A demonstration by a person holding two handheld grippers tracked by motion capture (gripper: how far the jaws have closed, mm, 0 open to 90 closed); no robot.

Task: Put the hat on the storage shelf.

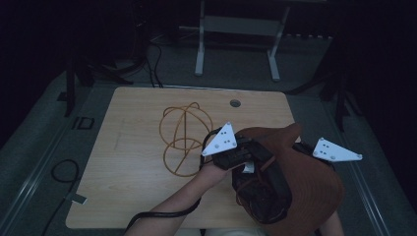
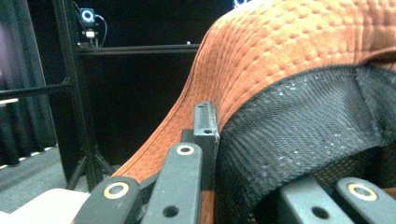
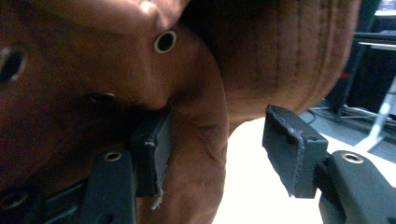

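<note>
A rust-brown hat (image 1: 305, 177) with a black mesh lining (image 2: 303, 126) is held up over the table's near right part. My left gripper (image 2: 261, 154) is shut on the hat's rim (image 2: 219, 98), one pad (image 2: 206, 122) outside and the other jaw behind the lining. In the high view the left gripper (image 1: 241, 156) sits at the hat's left side. My right gripper (image 3: 219, 140) is open: its left pad (image 3: 150, 149) lies against the hat's crown (image 3: 93, 70), and its right pad (image 3: 289, 149) stands free over the table. Its grey plate (image 1: 337, 151) pokes out at the hat's right.
Loops of orange cord (image 1: 184, 132) lie on the wooden table (image 1: 128, 147), just left of the hat. A round hole (image 1: 235, 103) is near the far edge. A white stand (image 1: 236, 29) is beyond the table, and a black cable (image 1: 64, 169) on the floor at left.
</note>
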